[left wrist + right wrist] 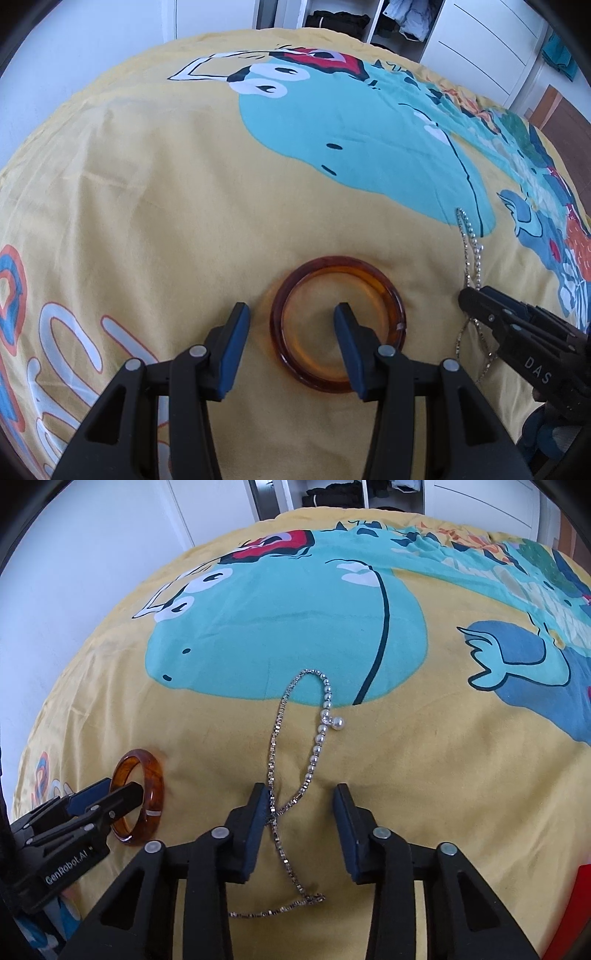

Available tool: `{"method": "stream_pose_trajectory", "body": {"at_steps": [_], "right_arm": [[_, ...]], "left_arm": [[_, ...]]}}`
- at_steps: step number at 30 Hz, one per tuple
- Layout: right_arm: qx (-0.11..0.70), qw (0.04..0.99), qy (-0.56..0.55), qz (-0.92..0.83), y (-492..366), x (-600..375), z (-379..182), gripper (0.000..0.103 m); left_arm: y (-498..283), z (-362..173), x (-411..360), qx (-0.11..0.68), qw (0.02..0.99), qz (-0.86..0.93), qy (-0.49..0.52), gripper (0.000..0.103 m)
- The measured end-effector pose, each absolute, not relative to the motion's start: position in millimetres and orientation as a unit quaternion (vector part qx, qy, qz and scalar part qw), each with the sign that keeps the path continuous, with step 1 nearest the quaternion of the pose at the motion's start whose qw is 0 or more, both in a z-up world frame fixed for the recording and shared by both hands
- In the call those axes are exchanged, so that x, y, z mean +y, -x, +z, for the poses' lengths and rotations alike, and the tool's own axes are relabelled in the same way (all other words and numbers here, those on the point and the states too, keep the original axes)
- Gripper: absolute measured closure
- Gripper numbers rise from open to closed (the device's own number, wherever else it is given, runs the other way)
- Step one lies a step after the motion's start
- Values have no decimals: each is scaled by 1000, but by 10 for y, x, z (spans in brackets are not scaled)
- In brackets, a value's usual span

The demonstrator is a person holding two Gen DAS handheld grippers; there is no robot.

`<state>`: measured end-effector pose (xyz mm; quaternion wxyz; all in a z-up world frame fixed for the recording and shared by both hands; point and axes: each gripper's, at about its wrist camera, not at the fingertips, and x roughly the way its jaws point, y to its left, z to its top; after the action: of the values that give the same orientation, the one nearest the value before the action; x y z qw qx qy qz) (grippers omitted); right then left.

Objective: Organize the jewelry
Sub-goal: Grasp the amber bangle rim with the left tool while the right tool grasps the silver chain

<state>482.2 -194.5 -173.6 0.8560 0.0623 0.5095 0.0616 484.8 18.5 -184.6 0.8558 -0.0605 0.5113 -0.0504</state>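
An amber bangle (338, 271) lies flat on the yellow bedcover. My left gripper (291, 314) stands open over it, one finger inside the ring and the other outside its left rim. A silver chain necklace with pearls (321, 731) lies looped on the cover. My right gripper (301, 794) is open astride the spot where the chain crosses itself; its left pad touches the chain and the right pad stands clear. The right wrist view shows the left gripper (107, 794) at the bangle (151, 775). In the left wrist view the right gripper (476, 295) sits on the necklace (467, 251).
The bedcover (147, 221) is yellow with a large turquoise cartoon print. Behind the bed stand a white wall and an open wardrobe (340, 18) with dark clothes. A red thing (583, 890) shows at the right edge.
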Motion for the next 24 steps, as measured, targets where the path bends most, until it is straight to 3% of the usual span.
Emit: {"method": "stream_pose_trajectory", "body": {"at_steps": [9, 14, 17, 19, 21, 24], "right_arm": [[515, 852, -62, 75, -4713, -1986, -1761, 76], [524, 845, -59, 90, -4727, -1930, -1794, 69], [532, 838, -49, 106, -4766, -1872, -1817, 50], [540, 831, -42, 126, -4789, -1803, -1837, 27], [546, 827, -20, 135, -4796, -1689, -1859, 17], [546, 828, -14, 128, -4779, -1623, -1865, 14]], "left_arm": [[-4759, -1887, 117, 520, 852, -50, 37, 57], [-4789, -1921, 59, 530, 847, -39, 26, 58], [-4809, -1938, 88, 535, 843, -39, 37, 59], [-4815, -1934, 99, 538, 841, -40, 38, 61], [-4815, -1928, 108, 540, 840, -41, 40, 64], [-4807, -1918, 140, 541, 839, -43, 44, 69]]}}
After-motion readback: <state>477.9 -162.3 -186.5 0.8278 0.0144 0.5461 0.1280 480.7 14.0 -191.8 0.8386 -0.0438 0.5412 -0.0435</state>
